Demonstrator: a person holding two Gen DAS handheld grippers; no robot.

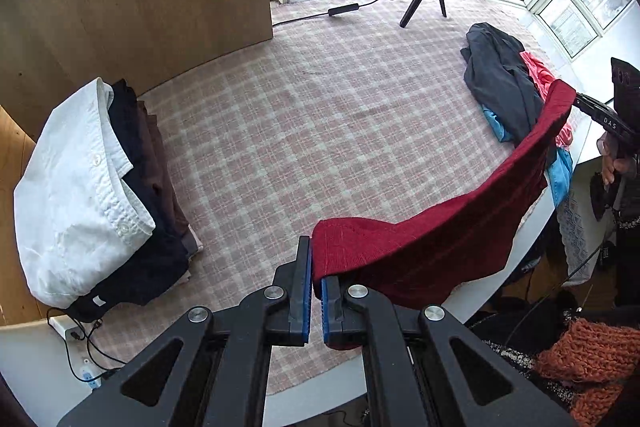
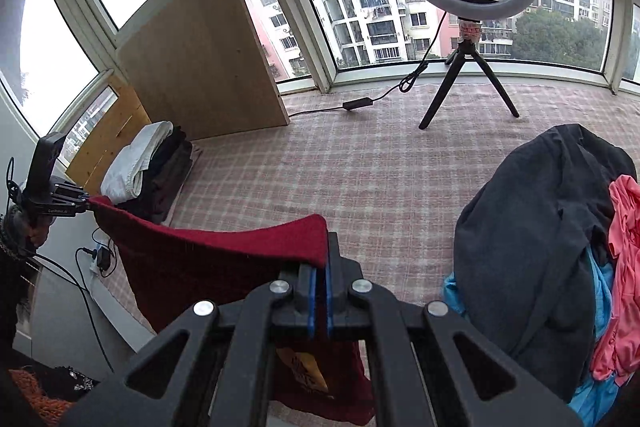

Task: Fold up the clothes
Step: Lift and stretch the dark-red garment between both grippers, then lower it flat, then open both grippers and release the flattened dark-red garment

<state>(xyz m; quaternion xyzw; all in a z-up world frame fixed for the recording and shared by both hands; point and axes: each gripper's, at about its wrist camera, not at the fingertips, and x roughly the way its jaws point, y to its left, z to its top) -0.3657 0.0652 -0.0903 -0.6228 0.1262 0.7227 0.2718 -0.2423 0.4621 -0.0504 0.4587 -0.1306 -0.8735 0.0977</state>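
A dark red knit garment [image 1: 432,239] hangs stretched in the air between my two grippers, above the front edge of the checked tablecloth [image 1: 300,115]. My left gripper [image 1: 317,267] is shut on one top corner. My right gripper [image 2: 320,267] is shut on the other corner, and the red garment [image 2: 192,267] sags below it, showing a yellow label. In the left wrist view the right gripper [image 1: 576,99] appears at the far right with a hand behind it. In the right wrist view the left gripper [image 2: 86,203] appears at the far left.
A folded stack [image 1: 100,187] with a white shirt on top sits at the table's left. A loose pile of grey, pink and blue clothes [image 2: 540,247] lies at the right. A ring light on a tripod [image 2: 466,75] and a wooden board [image 2: 200,59] stand at the back.
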